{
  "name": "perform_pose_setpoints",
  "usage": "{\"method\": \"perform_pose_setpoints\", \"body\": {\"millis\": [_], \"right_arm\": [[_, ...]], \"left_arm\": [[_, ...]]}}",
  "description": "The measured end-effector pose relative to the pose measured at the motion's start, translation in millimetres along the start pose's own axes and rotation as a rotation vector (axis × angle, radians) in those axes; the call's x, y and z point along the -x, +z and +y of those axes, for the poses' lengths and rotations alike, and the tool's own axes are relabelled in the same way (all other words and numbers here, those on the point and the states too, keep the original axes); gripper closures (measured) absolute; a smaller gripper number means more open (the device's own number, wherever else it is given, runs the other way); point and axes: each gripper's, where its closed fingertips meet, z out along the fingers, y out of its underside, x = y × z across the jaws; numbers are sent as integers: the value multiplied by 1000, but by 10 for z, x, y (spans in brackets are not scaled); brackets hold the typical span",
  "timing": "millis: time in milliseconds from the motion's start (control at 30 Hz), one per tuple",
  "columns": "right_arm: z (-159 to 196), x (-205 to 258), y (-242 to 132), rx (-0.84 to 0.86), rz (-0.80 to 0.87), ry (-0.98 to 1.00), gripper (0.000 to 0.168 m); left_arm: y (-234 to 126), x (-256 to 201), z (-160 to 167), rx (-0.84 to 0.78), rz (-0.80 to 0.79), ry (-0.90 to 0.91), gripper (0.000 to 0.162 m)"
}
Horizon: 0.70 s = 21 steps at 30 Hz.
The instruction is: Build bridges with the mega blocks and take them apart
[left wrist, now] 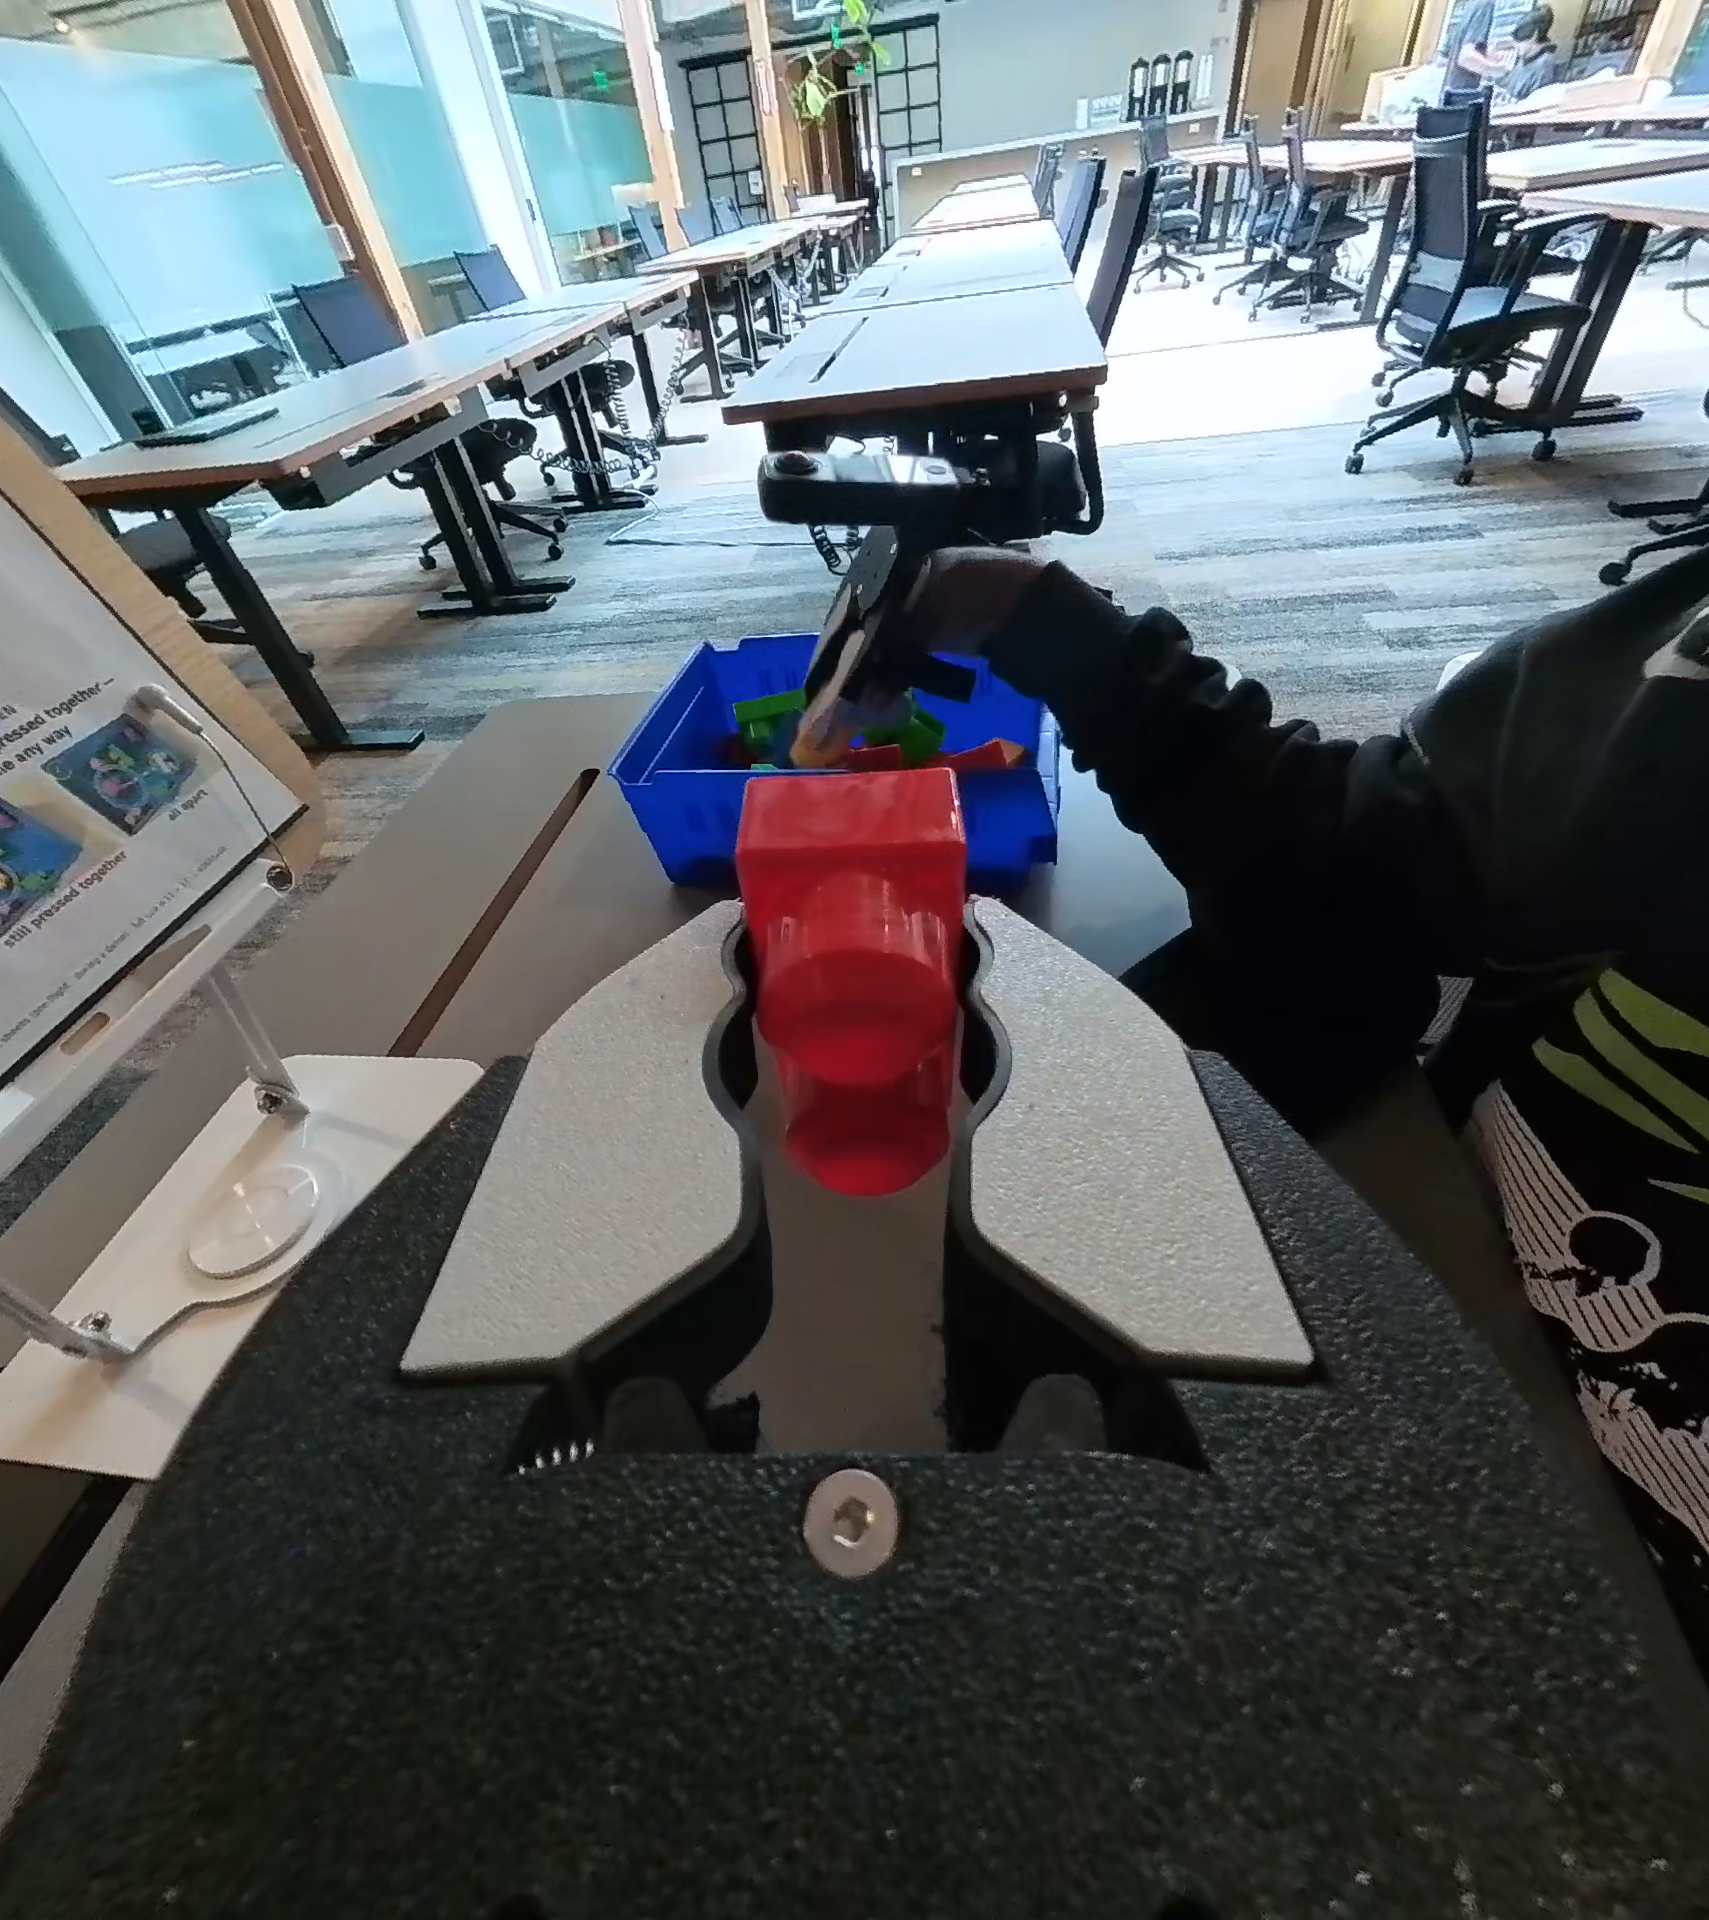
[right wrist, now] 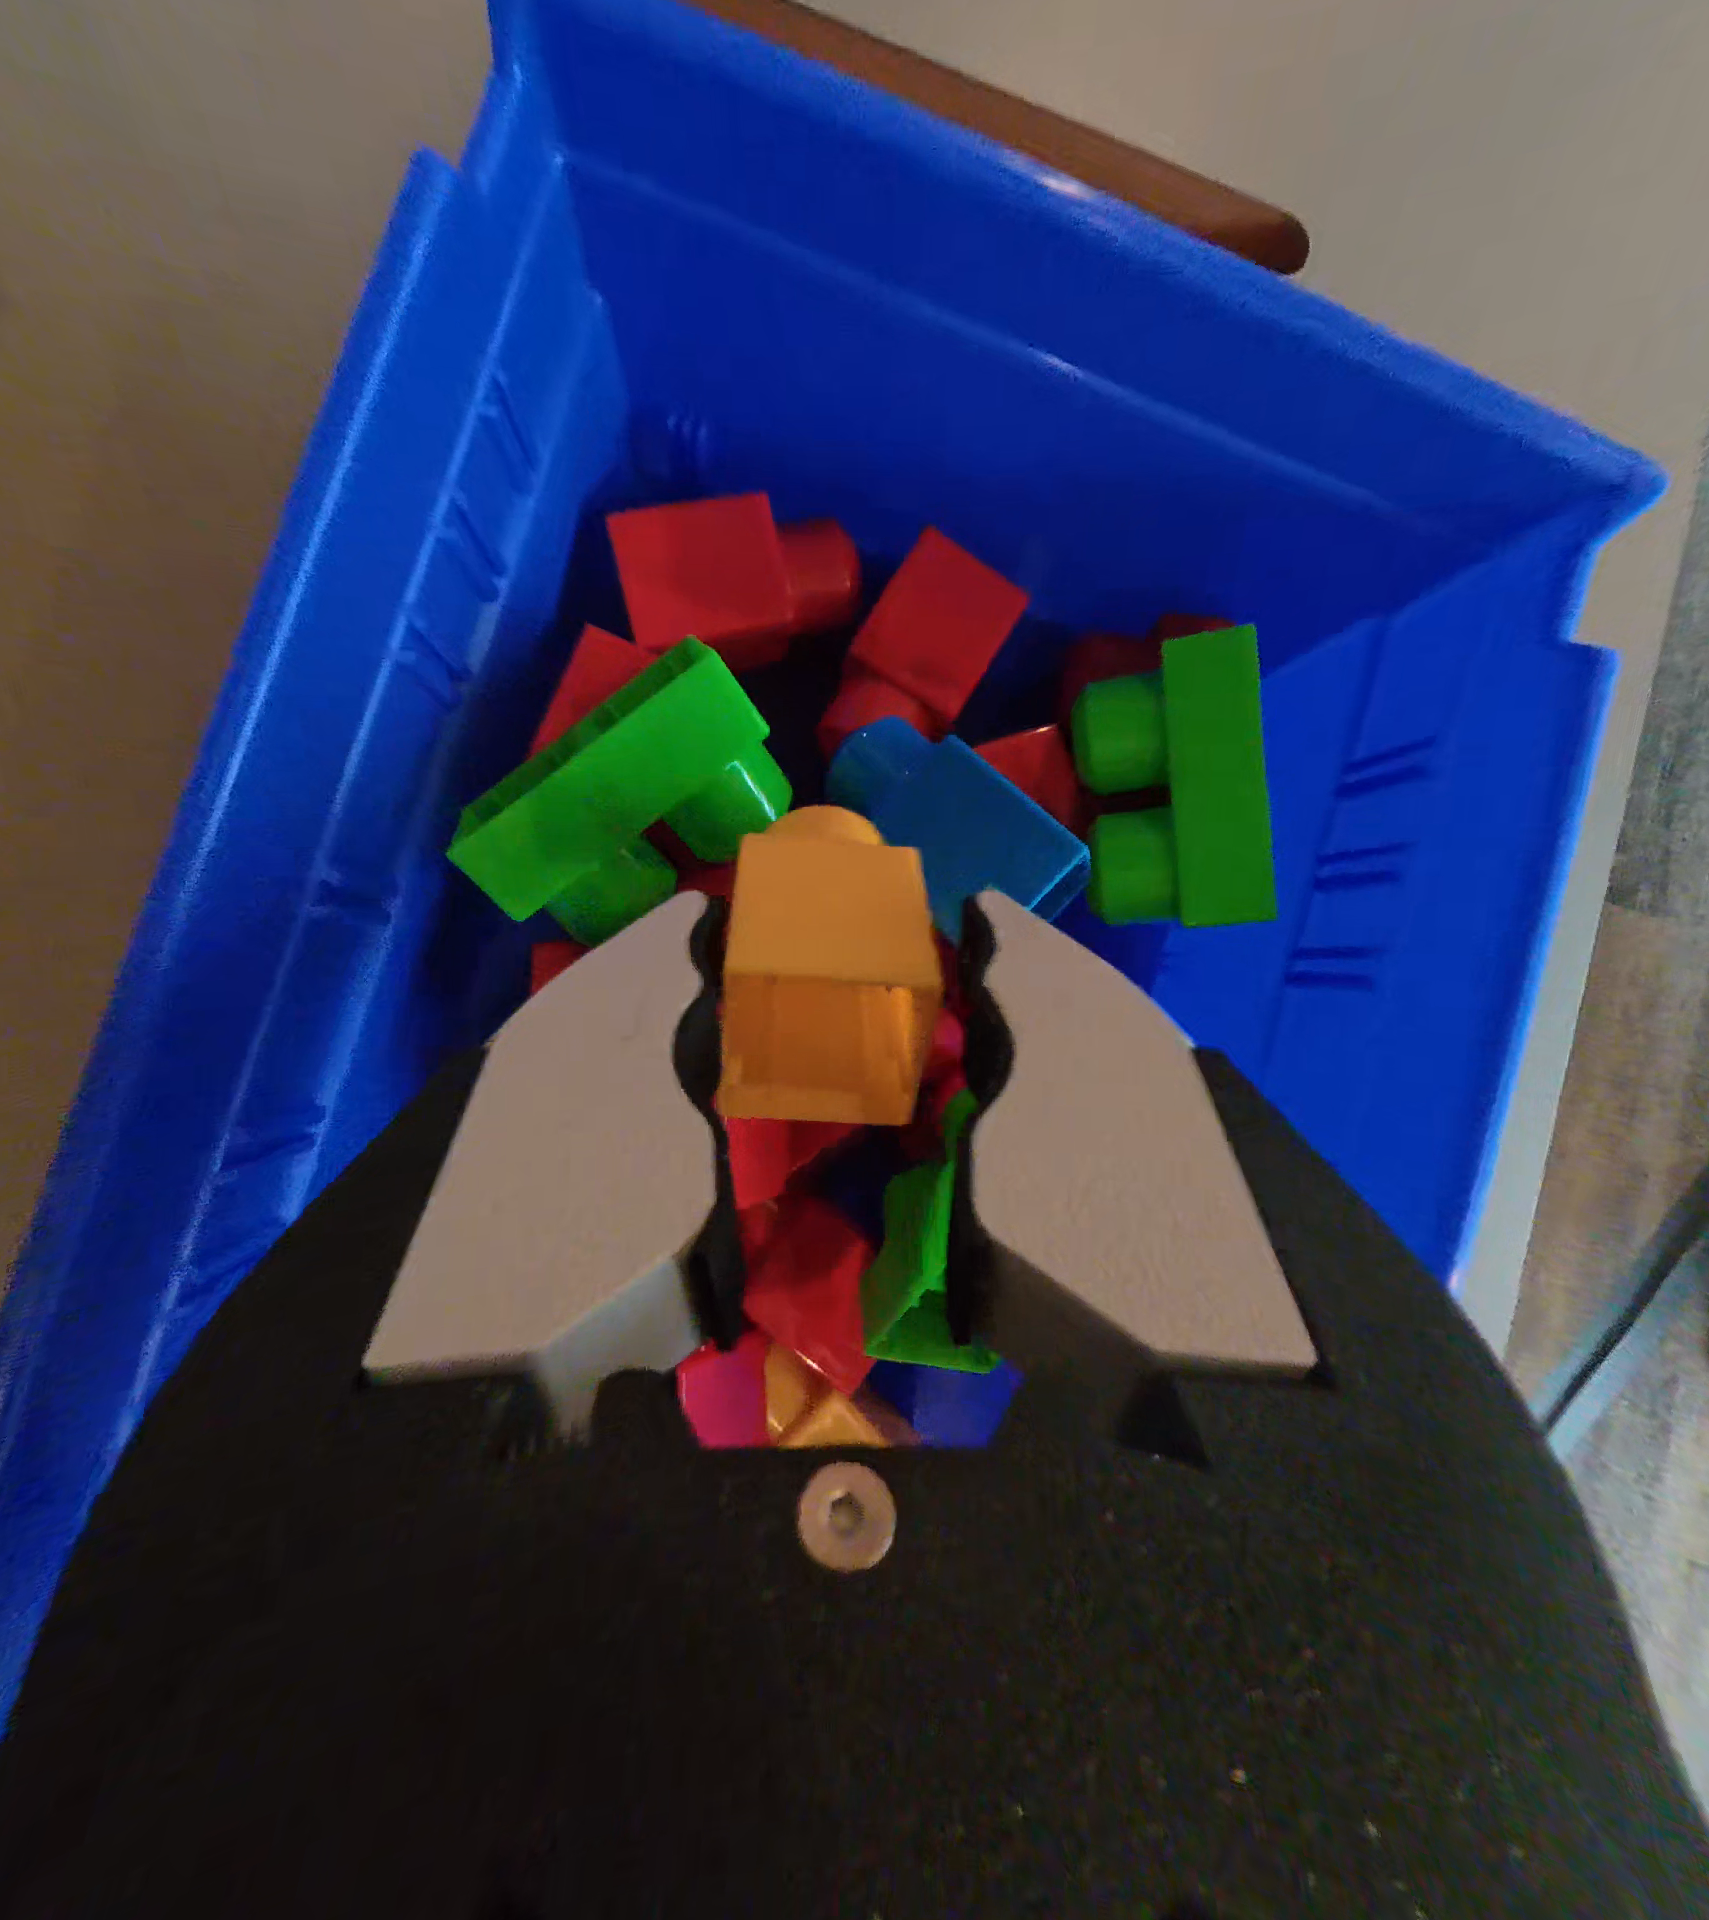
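Observation:
My left gripper (left wrist: 852, 940) is shut on a red single-stud block (left wrist: 855, 914), held above the dark table with its stud toward the camera. A blue bin (left wrist: 694, 821) of mixed blocks stands beyond it. My right gripper (right wrist: 834, 925) is inside the blue bin (right wrist: 1037, 416), shut on an orange single-stud block (right wrist: 824, 966) over the pile. It also shows in the left wrist view (left wrist: 834, 717), reaching down into the bin. Around it lie green blocks (right wrist: 621, 769) (right wrist: 1182, 774), a blue block (right wrist: 964, 821) and red blocks (right wrist: 715, 571).
An instruction sheet on a clear stand (left wrist: 50, 831) with a white base (left wrist: 237, 1226) stands at the left on the table. A person's dark sleeve (left wrist: 1297, 831) reaches across from the right. Desks and office chairs (left wrist: 1452, 301) fill the room behind. Spacing between my two grippers at the tips: around 45 cm.

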Motion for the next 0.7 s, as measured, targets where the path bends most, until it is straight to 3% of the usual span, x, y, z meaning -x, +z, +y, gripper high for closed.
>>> {"method": "perform_pose_setpoints", "body": {"millis": [100,300,433,567,633,700], "right_arm": [[-116,-7,-122,-44,39,-18,104],[-669,495,-745,-300,-1,-192,104],[-1175,1575,-1408,-641,-310,-400,106],[-1279,2899,-2197,-963,-773,-635,106],[-1223,3371,-2410,-1018,-963,-663,105],[-1168,3670,-2395,-976,-1047,-678,103]], "left_arm": [[6,7,9,-1,4,-6,126],[19,-21,20,5,21,-1,126],[70,-63,27,13,41,5,127],[191,-139,57,35,79,17,126],[254,-188,71,45,103,21,126],[309,-233,82,54,122,28,126]]}}
